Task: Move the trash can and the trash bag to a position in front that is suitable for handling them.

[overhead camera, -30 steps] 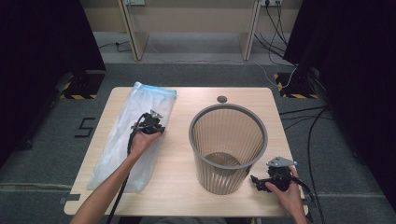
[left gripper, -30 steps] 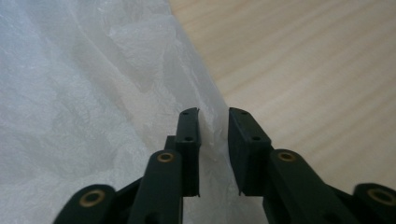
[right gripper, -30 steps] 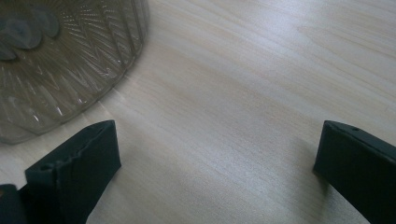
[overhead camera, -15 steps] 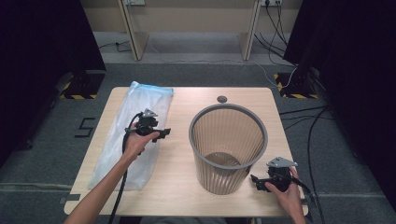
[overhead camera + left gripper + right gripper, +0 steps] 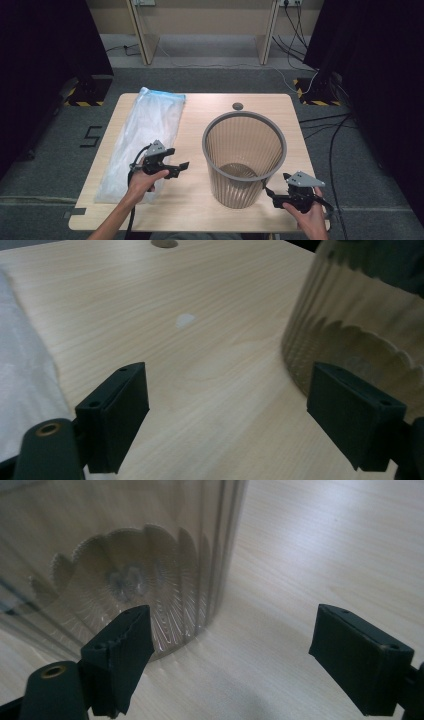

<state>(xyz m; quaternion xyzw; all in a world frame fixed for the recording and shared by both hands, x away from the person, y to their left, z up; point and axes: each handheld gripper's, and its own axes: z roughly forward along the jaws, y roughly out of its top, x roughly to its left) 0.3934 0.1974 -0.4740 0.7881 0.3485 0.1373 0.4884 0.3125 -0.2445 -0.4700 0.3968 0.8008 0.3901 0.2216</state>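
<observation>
Clear plastic bag (image 5: 145, 140) lying flat lengthwise toward table's far edge, left gripper (image 5: 181, 167) fingers just opened, empty, right gripper (image 5: 269, 192) fingers apart

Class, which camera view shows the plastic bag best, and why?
The high view: the whole plastic bag lies flat along the table's left side. The left gripper view catches just its white edge; the right gripper view faces the bin.

Even overhead light, soft gripper-view blur.

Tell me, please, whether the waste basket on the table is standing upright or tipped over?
Upright: the waste basket stands on its base on the table, open rim facing up, nothing visible inside.
</observation>
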